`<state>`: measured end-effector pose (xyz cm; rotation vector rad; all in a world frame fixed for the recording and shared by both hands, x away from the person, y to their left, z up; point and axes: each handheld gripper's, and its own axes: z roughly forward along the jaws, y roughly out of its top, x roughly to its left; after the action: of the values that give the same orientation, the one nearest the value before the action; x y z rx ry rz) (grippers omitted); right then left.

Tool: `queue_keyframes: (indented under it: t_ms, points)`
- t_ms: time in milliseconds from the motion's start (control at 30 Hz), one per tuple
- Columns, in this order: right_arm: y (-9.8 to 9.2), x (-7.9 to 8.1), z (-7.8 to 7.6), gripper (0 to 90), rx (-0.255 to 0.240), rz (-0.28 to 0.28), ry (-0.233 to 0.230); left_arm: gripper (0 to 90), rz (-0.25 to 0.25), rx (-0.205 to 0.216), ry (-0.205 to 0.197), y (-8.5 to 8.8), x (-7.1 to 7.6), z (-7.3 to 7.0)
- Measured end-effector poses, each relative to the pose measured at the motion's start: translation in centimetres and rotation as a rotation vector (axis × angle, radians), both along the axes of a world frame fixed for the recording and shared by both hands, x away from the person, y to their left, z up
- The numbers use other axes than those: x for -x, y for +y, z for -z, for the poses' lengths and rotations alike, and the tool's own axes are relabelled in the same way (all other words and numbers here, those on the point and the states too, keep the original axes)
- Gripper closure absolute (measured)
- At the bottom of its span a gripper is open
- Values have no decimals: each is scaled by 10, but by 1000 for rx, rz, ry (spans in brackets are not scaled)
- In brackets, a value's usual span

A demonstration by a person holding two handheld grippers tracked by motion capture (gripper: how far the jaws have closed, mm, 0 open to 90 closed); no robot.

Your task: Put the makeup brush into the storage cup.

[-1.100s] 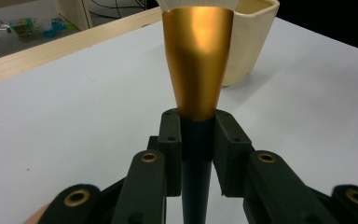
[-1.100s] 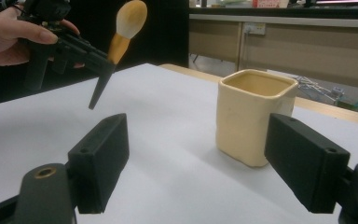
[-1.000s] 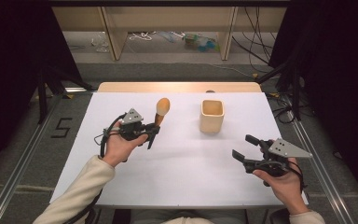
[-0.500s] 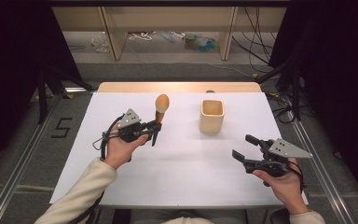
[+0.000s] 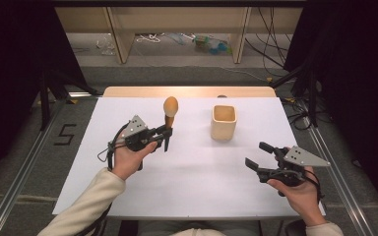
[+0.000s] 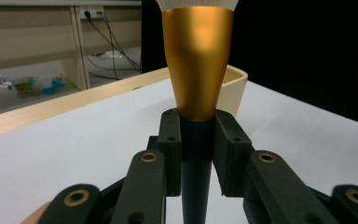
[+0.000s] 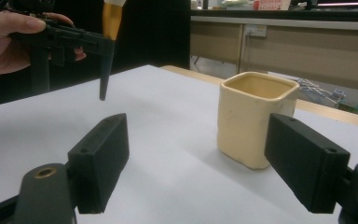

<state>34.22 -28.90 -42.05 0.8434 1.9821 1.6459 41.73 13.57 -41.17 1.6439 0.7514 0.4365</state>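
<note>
- Little has moved since the earlier frames: the left gripper (image 5: 166,133) and its brush (image 5: 169,114) sit a touch nearer the left edge of the sheet than a second ago; the right gripper (image 5: 260,155) has kept its place.
- Brush: upright, gold ferrule (image 6: 197,65) and pale head on top, dark handle (image 6: 196,163) hanging down, its tip clear of the worktop (image 5: 197,162). Left of the cup (image 5: 224,122) and well apart from it.
- Left gripper: clamped on the brush handle just under the ferrule, hand raised off the surface.
- Right gripper: jaws apart, nothing between them, low over the near right part of the worktop, aimed toward the cup.
- Surface: white sheet over a pale wood top, a strip of wood bare along the far edge. Cup stands upright on the far right half.
- Room: black curtains both sides, grey floor with a "5" (image 5: 65,133) marked at left, wooden shelving (image 5: 177,29) and loose cables behind.
- Left gripper view: close on the ferrule and the two pads (image 6: 170,140) pressing the handle; cup rim just behind.
- Right gripper view: cup's square mouth (image 7: 259,87) and side wall, plus the brush's handle tip (image 7: 103,93) hanging free.
</note>
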Motion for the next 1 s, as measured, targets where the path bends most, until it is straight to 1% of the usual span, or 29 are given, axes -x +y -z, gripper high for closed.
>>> queue_keyframes:
  t_ms: [33,67,100,133,200,267,300,367,500,533,567,633,667,767,833,867,933,1000]
  points:
    - [0,0,0,228,0,1,-1,745,4,0,-4,0,0,-1]
    - [0,0,0,228,0,1,0,745,12,9,-4,-1,0,-1]
    - [0,0,0,228,-1,0,1,745,15,5,-15,-1,0,-1]
    - [0,0,0,228,0,1,2,745,18,7,-13,-1,1,-1]
    - [0,0,0,229,7,4,3,745,21,9,-18,-2,1,-1]
    - [0,0,0,228,-3,-1,0,745,14,5,-19,-2,2,-2]
    - [0,0,0,228,-3,-1,0,745,16,11,-19,-2,2,-2]
    - [0,0,0,228,-4,-2,-1,745,15,12,-27,-2,3,-3]
    - [0,0,0,228,-6,-3,-2,745,26,30,-43,-4,5,-5]
    - [0,1,-1,228,3,1,-1,745,35,32,-50,-4,5,-5]
    - [0,1,-1,228,0,0,0,745,32,37,-49,-5,6,-5]
    - [0,1,-1,228,-2,-2,-3,745,44,41,-60,-6,8,-6]
    - [1,1,-1,228,-17,-8,-8,745,48,47,-63,-8,8,-7]
    - [1,1,-1,227,-17,-8,-11,745,58,52,-71,-12,11,-9]
    - [0,2,-2,227,-2,2,-11,745,66,48,-80,-14,12,-9]
    - [-1,2,-3,226,8,-10,4,745,67,53,-76,-16,13,-9]
    - [0,2,-3,224,-7,-20,0,744,72,52,-77,-18,14,-10]
    - [0,2,-3,222,-7,-22,-1,744,77,49,-83,-21,14,-10]
